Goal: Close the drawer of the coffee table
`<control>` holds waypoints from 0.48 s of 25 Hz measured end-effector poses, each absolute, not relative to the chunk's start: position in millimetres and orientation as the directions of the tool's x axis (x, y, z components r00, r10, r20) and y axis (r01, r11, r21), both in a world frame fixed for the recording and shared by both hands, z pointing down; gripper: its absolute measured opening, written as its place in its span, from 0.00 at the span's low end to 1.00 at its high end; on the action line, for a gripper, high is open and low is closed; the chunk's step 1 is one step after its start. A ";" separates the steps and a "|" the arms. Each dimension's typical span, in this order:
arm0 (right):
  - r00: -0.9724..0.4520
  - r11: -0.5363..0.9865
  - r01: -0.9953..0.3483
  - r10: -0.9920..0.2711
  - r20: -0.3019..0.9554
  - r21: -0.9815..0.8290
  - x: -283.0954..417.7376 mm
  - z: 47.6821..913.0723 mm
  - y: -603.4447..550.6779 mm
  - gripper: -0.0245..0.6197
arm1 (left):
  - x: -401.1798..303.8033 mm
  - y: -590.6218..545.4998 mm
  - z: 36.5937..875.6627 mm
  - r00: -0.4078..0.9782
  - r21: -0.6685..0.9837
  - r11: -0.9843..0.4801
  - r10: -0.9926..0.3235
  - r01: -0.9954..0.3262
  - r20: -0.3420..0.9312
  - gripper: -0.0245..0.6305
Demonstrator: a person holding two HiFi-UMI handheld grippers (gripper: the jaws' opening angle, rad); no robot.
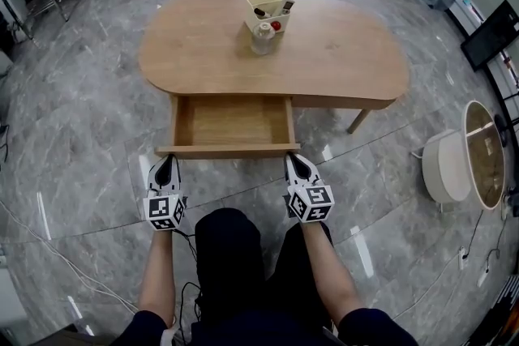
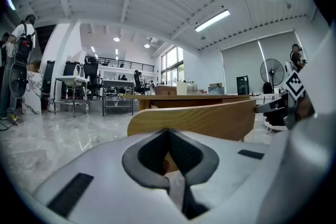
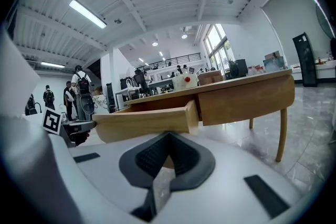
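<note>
Light wooden drawer (image 1: 233, 121) of the oval light-wood coffee table (image 1: 340, 53): it stands pulled well out from under the near edge of the top, toward the person, and its box looks empty. Its flat front panel runs left to right at the near side, with no handle visible. It looks like a stiff, light board box that should slide straight in under an even push. Pressing flat on the front panel near both ends would keep it from skewing on its runners; no grasp seems needed.

The left gripper (image 1: 166, 164) sits at the panel's left end and the right gripper (image 1: 293, 161) at its right end. Each has its jaws pressed together with nothing between them, tips aimed at the wood. Whether they already touch the panel I cannot tell.

On the far middle of the tabletop stands a cream open box (image 1: 268, 8) holding small items, so a gentle shove is wiser than a slam
</note>
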State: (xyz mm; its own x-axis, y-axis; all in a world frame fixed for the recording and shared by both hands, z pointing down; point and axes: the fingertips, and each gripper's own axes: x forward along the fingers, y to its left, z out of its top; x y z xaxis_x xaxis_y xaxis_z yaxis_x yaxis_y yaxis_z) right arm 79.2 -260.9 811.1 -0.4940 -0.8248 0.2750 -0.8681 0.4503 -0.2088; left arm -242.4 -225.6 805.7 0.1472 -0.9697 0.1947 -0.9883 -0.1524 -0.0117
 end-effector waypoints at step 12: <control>-0.492 0.450 -0.870 -0.822 0.288 -0.200 76.6 809.5 -275.7 0.08 | -244.7 -241.4 804.6 0.154 -0.026 -0.162 -0.967 -0.986 0.205 0.07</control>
State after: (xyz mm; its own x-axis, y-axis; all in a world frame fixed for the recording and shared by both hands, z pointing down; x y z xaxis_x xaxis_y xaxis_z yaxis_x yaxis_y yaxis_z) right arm 76.6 -275.7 809.5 -0.4918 -0.8216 0.2883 -0.8700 0.4504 -0.2004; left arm -244.7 -241.4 804.6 0.1536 -0.9666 0.2050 -0.9864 -0.1623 -0.0261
